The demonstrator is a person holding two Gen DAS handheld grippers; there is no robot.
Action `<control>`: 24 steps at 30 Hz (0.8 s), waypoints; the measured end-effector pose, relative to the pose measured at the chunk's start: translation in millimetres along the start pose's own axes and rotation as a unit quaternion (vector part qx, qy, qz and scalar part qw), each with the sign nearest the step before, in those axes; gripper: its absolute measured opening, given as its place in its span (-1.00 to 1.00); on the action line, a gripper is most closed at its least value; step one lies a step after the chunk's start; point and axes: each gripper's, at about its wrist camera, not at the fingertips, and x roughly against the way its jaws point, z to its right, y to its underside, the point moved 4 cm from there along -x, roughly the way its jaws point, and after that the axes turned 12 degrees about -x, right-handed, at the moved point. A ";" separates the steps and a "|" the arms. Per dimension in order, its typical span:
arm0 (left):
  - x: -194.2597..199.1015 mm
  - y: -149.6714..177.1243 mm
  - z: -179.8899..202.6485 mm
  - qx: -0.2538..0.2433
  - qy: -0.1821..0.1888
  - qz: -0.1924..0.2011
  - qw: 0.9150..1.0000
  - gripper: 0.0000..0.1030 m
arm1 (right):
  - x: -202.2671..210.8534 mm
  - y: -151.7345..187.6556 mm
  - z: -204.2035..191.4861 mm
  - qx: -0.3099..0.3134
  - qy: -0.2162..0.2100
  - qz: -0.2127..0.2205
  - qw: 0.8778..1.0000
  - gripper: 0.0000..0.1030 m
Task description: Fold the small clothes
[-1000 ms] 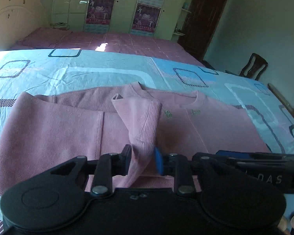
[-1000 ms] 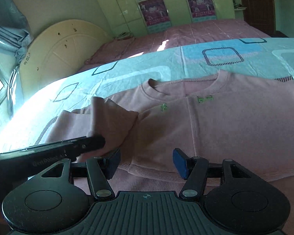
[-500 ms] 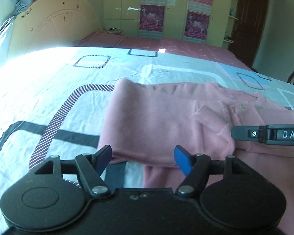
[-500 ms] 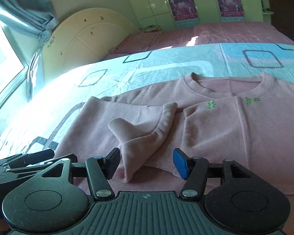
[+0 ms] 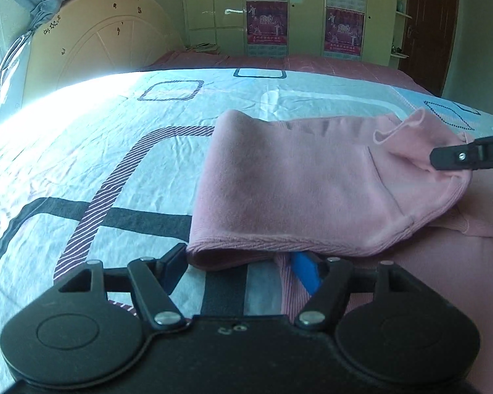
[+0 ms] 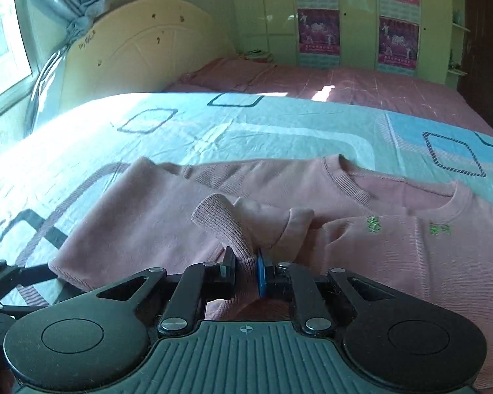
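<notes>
Since half a second ago my right gripper (image 6: 246, 267) has closed: its jaws, spread before, now pinch the ribbed sleeve cuff (image 6: 222, 221) of the pink sweater (image 6: 410, 256). My left gripper (image 5: 243, 267) has stayed spread, but it now sits right at the folded hem, with the black finger (image 5: 172, 267) beside the hem's left corner and the blue pad (image 5: 307, 271) tucked just under the fabric edge.

Nearest to the right gripper, the cuff stands up from the jaws in a narrow ribbed band, bunched soft cloth beside it. Sweater lies flat on the bed sheet (image 6: 213, 131), left side folded over the body; knit is fine-ribbed, collar (image 6: 348, 179) a thicker rib band, small green embroidery (image 6: 373, 224) below it. In the left view the fold forms a smooth rounded slab with a stitched hem.

Sheet: wrinkled cotton, pale blue, printed with rounded squares. Beyond it, a cream curved headboard (image 6: 141, 49) and wardrobe doors with posters (image 6: 318, 31).
</notes>
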 end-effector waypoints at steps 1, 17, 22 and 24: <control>0.2 -2.0 1.0 0.002 0.001 0.005 1.000 0.30 | 9.0 -6.5 7.2 -0.008 0.002 0.013 1.000 -0.78; -4.6 -5.9 32.4 -0.046 0.010 0.010 0.999 -0.70 | 60.4 12.4 163.7 -0.163 0.092 -0.002 0.982 -0.77; 4.7 -2.0 30.6 -0.068 0.017 0.000 0.998 0.03 | 76.8 14.4 185.2 -0.175 0.107 0.010 0.979 -0.77; 13.8 -1.1 25.5 -0.069 0.019 0.006 0.997 0.51 | 83.8 10.3 189.9 -0.182 0.091 0.009 0.979 -0.76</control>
